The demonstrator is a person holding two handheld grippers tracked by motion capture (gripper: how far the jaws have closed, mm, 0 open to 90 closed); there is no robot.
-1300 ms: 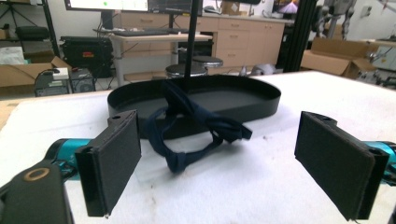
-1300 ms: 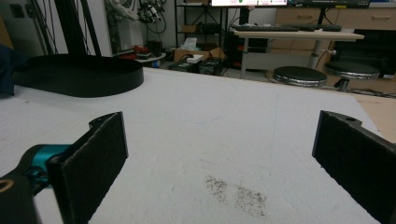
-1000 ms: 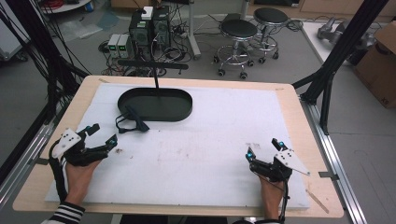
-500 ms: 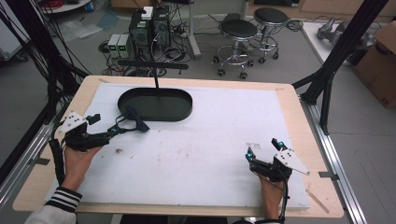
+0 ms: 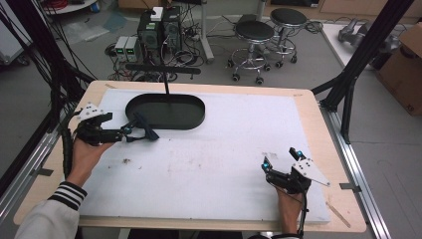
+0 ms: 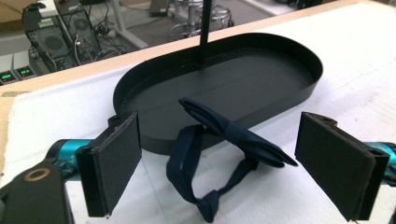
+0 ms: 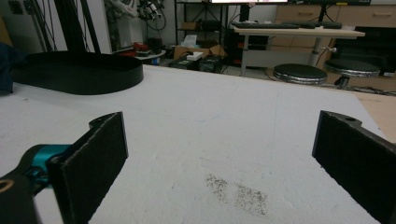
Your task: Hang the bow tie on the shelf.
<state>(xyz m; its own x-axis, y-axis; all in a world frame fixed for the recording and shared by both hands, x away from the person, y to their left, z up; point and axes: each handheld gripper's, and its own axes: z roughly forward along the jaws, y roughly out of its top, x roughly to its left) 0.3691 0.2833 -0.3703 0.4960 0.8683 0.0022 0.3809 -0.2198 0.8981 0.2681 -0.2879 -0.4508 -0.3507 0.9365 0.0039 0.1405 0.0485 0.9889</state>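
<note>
Leaning bow tie (image 6: 232, 135), strap-end cropped

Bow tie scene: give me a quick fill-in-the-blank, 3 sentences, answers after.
1. The bow tie leans on the rim of the black ____, whose shape is oval.
2. The left gripper faces the bow tie with its jaws ____.
3. The right gripper rests on the white mat with ____ between its jaws.

Missing words: tray; open; nothing
</note>
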